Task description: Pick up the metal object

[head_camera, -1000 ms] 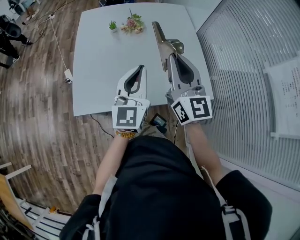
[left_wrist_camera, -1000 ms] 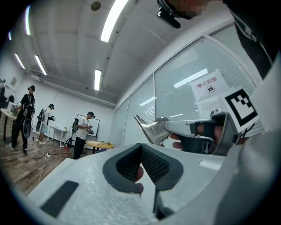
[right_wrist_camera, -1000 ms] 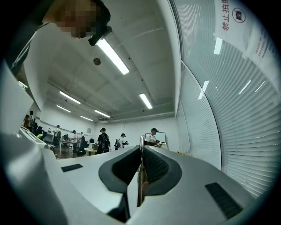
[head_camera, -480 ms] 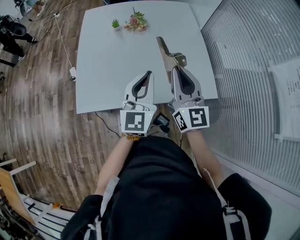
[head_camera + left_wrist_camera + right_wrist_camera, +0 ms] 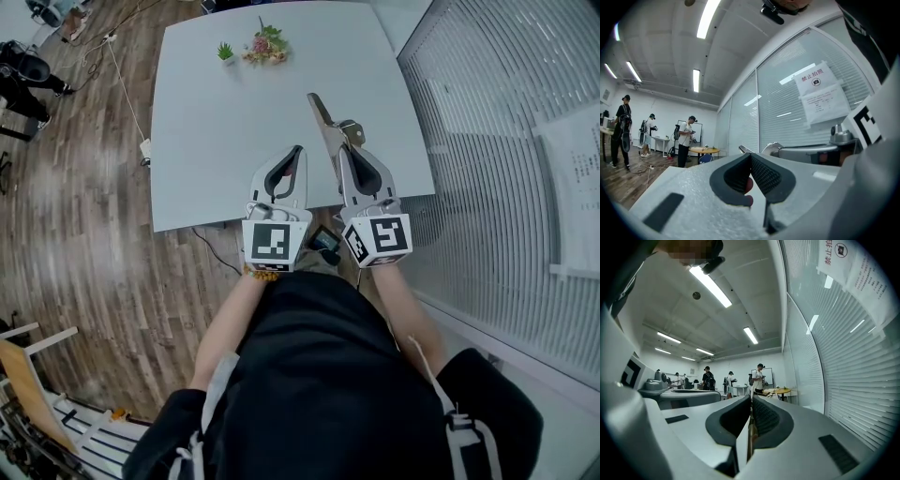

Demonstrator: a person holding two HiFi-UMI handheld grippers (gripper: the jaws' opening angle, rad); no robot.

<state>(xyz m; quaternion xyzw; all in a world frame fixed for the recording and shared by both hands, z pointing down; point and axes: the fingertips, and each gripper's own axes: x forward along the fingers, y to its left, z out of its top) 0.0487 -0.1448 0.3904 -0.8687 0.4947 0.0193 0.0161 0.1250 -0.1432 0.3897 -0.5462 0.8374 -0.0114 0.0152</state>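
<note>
- Head view: The right gripper (image 5: 341, 150) sits at centre frame, above the near edge of the pale surface (image 5: 216, 122). Its fingers (image 5: 364, 174) are clamped on the lower end of the metal object (image 5: 327, 122). The object is a long, flat grey strip with a bent bracket part near the grip. It slants toward the upper left of the frame, over the surface. Gripping one end leaves the rest of the strip in plain sight. It appears to be lifted clear, though contact with the surface cannot be ruled out from this angle.
- Head view: The left gripper (image 5: 298, 150) is just beside the right one, with its fingers together. It likely waits in reserve, since the object needs only one grip.
- Left gripper view: The finger tips meet and hold nothing. Just beyond the tips, in the centre of the frame, is the metal object (image 5: 772, 146), seen as a thin edge with a rounded bulge.
- Right gripper view: The pads are pressed on the strip (image 5: 750, 430), which is seen edge-on as a narrow, dull-shining line at lower centre.
</note>
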